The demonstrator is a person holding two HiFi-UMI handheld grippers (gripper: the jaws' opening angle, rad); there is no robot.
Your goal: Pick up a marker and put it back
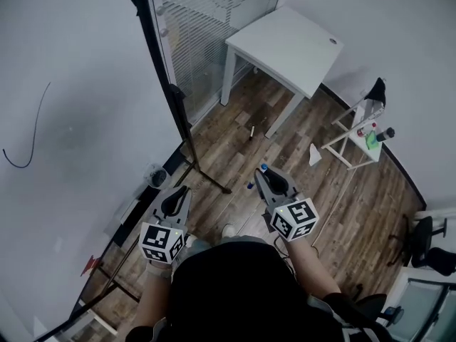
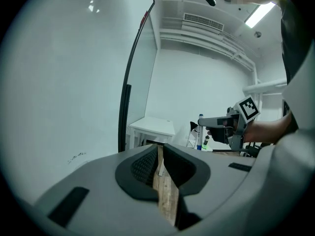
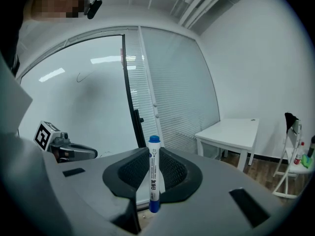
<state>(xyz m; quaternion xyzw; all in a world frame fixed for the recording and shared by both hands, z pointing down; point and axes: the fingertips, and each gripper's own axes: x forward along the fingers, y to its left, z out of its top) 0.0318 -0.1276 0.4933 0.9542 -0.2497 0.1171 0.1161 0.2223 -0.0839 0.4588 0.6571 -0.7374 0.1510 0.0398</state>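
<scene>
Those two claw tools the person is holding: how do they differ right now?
The right gripper is shut on a blue-capped marker, which stands upright between its jaws. The left gripper holds nothing: only a narrow empty gap shows between its jaws. The left one is also nearer the whiteboard. Both share the same grey body, black pads and patterned cube.

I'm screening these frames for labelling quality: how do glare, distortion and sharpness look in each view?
Head view: even light, mild bowing, white table crisp. Left gripper view: strong fisheye, dark corners, ceiling light blown out. Right gripper view: same fisheye, lamp reflections on the whiteboard, marker sharp with legible print.
</scene>
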